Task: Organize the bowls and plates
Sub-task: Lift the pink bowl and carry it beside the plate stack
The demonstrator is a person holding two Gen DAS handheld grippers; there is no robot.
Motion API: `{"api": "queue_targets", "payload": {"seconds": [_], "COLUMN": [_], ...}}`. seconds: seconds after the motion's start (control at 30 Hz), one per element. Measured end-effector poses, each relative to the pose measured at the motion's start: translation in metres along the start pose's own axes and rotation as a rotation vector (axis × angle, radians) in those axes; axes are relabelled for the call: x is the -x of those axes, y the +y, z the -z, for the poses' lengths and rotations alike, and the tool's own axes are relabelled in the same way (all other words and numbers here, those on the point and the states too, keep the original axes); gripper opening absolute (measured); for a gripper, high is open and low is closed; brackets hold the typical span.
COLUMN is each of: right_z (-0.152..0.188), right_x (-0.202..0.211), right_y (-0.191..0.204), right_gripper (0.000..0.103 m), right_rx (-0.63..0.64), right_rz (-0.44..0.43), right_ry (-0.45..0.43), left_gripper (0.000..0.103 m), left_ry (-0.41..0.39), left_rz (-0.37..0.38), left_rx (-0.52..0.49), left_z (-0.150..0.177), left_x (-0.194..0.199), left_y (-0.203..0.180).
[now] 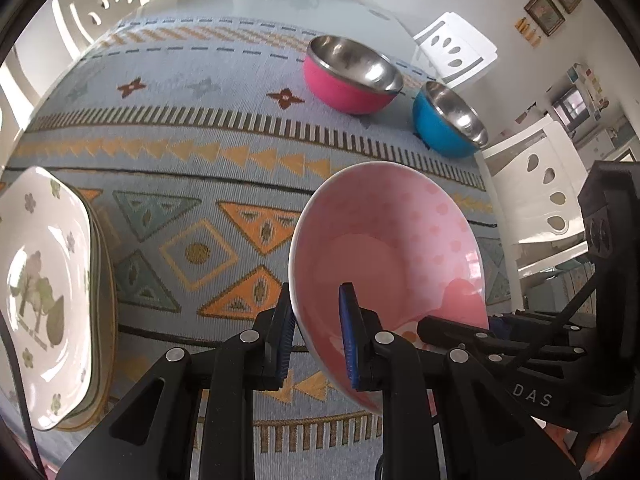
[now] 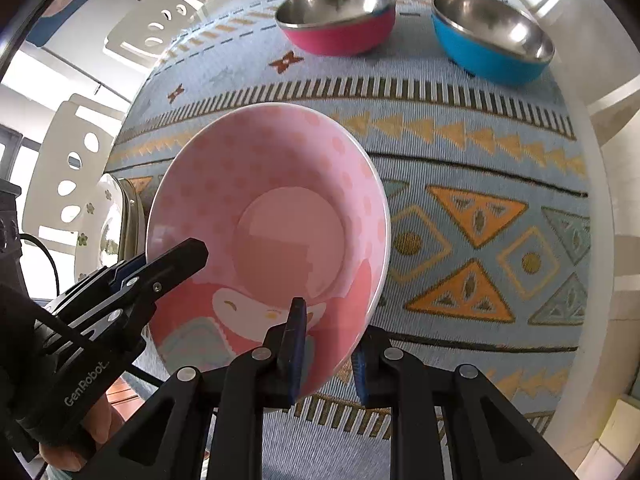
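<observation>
So right now both grippers are on the same pink bowl [image 2: 276, 232], which is up off the table and tilted toward the cameras. The left gripper [image 1: 318, 336] has its blue pads pinched on the rim nearest it, one pad inside the bowl and one outside, and the right gripper [image 2: 328, 340] is doing the same on its own bit of rim, so the bowl is clamped from two sides at once. Looks to me like a two-handed carry or a handoff, can't tell which. Progress-wise I'd call it roughly the middle: over on the left there's a stack of white floral plates [image 1: 44, 292] already piled on the patterned tablecloth [image 1: 192, 176], and from the edges showing there's more than one in there, so the plates seem sorted. At the far side the red steel bowl [image 2: 336, 20] and the blue steel bowl [image 2: 492, 40] sit side by side, near each other but not nested. So what's left, as far as I can judge, is parking the pink bowl somewhere sensible, probably over with the other bowls, and maybe stacking those two steel ones. The bowl looks glossy and is held only by its rim, so I'd watch for it slipping.
</observation>
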State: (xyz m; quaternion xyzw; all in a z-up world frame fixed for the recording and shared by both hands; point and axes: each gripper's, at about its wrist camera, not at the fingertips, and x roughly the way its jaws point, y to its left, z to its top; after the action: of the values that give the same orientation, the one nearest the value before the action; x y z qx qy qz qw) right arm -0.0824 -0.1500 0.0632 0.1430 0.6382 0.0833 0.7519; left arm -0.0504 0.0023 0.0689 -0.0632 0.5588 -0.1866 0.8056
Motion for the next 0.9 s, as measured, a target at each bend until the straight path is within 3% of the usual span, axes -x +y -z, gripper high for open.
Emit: {"api": "queue_targets", "payload": {"seconds": [0.17, 0.9], "right_z": [0.002, -0.002], "right_x": [-0.006, 0.041], "right_y": [0.004, -0.024], "right_gripper": [0.021, 0.021], "right_rx": [0.005, -0.036], "right_rz": [-0.006, -0.083], "right_ry": [0.022, -0.096], "left_gripper": [0.017, 0.020], "left_ry": [0.023, -0.049], "left_rz": [-0.023, -0.042], "left_rx": [0.008, 0.025], "left_z": [0.006, 0.005], "left_x": [-0.007, 0.025], "left_y": [0.005, 0.013]}}
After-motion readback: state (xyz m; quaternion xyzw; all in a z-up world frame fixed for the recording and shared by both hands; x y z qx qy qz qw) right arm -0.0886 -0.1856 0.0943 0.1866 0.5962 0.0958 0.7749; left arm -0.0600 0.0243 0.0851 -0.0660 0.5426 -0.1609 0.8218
